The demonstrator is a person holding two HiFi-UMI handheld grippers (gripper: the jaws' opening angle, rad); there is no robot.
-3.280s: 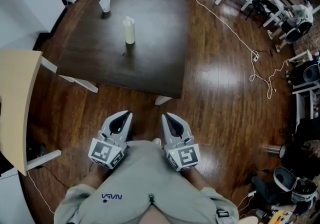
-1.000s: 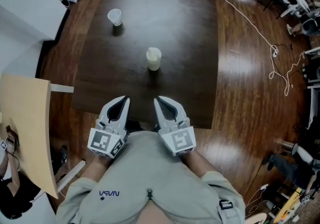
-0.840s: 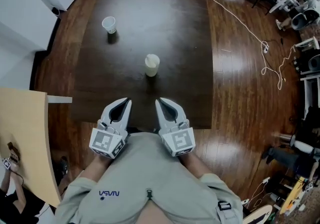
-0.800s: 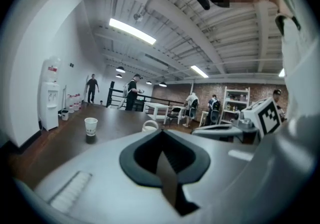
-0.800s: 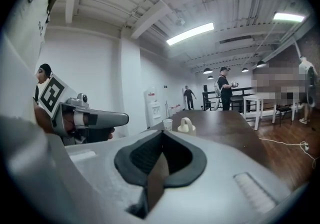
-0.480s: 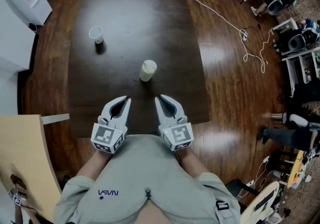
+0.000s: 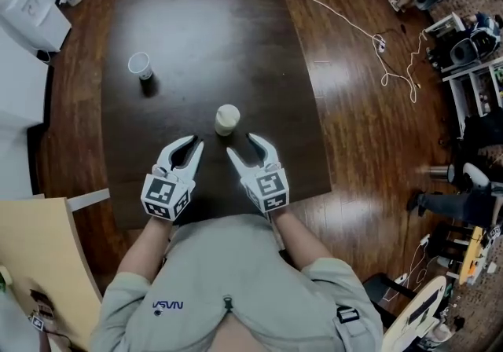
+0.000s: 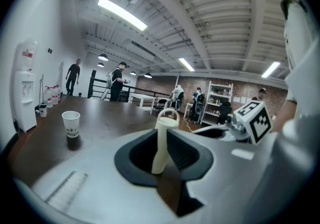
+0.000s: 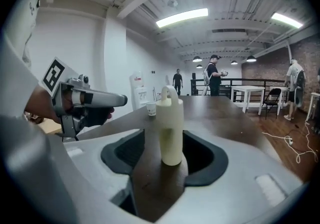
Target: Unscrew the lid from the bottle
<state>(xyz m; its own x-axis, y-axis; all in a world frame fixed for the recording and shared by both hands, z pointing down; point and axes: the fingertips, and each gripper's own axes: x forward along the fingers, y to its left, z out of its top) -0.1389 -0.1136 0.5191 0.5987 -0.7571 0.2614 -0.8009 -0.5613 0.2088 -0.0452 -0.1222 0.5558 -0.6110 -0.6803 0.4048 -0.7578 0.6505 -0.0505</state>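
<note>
A cream bottle [image 7: 227,119] with a loop-handled lid stands upright on the dark table [image 7: 196,20]. Both grippers hover over the table's near edge, just short of it. My left gripper [image 7: 183,152] sits to the bottle's near left, its jaws only slightly apart and opening, with nothing between them. My right gripper [image 7: 250,148] sits to the near right, its jaws spread and opening. In the right gripper view the bottle [image 9: 171,128] stands just ahead between the jaws, untouched. In the left gripper view the bottle [image 8: 160,143] shows farther off.
A paper cup [image 7: 140,65] stands at the table's far left. A pale wooden board [image 7: 47,264] lies left of me. White cables [image 7: 377,40] trail over the floor to the right. Shelves, chairs and several people are in the background.
I have stepped up to the table. Both grippers have come forward from my lap over its near edge toward the bottle. The right jaws have spread apart.
</note>
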